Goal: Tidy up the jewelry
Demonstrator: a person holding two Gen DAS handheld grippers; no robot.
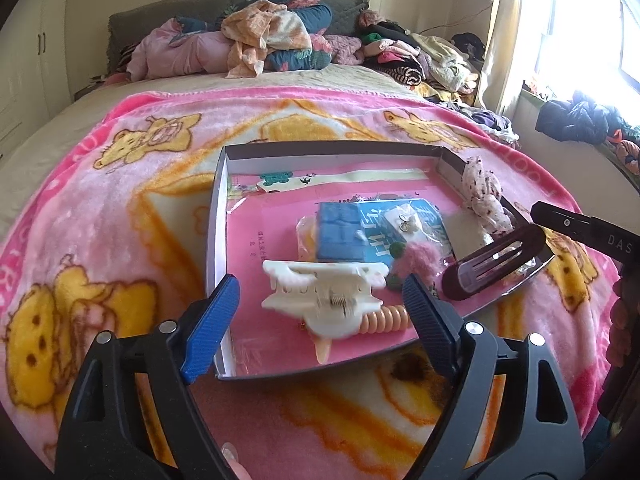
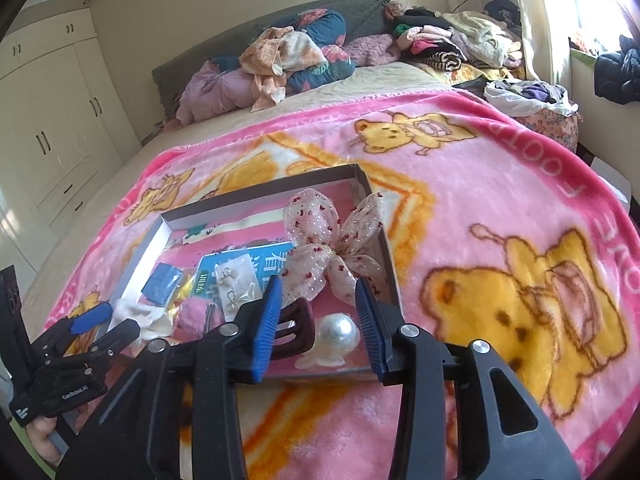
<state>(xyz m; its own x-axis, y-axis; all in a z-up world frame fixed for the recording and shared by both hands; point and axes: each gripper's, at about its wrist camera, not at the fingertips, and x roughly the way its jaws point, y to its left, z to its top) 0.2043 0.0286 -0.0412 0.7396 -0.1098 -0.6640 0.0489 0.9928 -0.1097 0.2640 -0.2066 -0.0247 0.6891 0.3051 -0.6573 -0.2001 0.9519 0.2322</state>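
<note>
A shallow box [image 1: 218, 200] lined with pink paper lies on the pink bear blanket; it also shows in the right wrist view [image 2: 168, 220]. My left gripper [image 1: 320, 308] is open, its blue fingers on either side of a white claw hair clip [image 1: 320, 296] over the box's near part. A coiled orange hair tie [image 1: 384, 318] lies beside the clip. My right gripper [image 2: 318, 316] is open above the box's right corner. A dark snap clip [image 2: 292, 332] hangs by its left finger; I cannot tell if it is held. A big pearl piece [image 2: 338, 334] and a spotted gauze bow [image 2: 332, 248] lie between and beyond the fingers.
In the box lie a blue card [image 1: 340, 232], bagged earrings [image 2: 236, 280] and a pink fluffy piece [image 1: 418, 260]. Piled clothes and bedding [image 1: 260, 40] sit at the head of the bed. A wardrobe [image 2: 52, 120] stands left, a window sill with clothes [image 1: 580, 120] right.
</note>
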